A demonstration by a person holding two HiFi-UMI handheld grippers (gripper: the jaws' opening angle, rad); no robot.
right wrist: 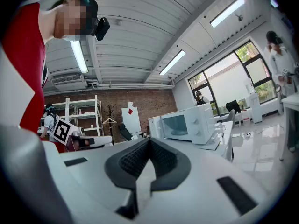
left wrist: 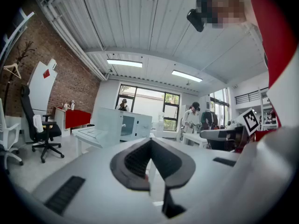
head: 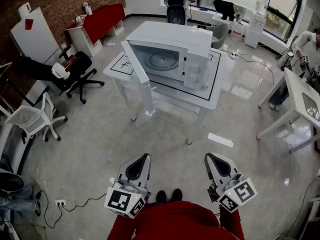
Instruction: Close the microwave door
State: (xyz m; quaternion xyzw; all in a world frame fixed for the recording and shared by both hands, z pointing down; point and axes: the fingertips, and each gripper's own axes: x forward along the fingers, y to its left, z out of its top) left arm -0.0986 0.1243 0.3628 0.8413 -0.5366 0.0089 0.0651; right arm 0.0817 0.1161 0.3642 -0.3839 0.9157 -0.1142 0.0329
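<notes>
White and boxy, the microwave oven sits on top of a white rectangular table with a thin black border line, out in the middle of a glossy grey floor. Its white hinged door stands wide open, swung out to the left side of the head view and jutting past the table's near edge. The cavity is exposed, with a round glass turntable showing inside. The control panel with its two knobs is on the right of the opening. Low in the head view, the left gripper and the right gripper are held side by side, well short of the table and touching nothing. Each carries its cube of square markers, just above the person's red sleeves. Both point level toward the oven. In each gripper view the dark ribbed pads meet at their tips, so both pairs of jaws are pressed together with nothing caught between them. Off to the left, near a red brick wall, stand a black wheeled office chair and a white mesh chair, well apart from the table.
</notes>
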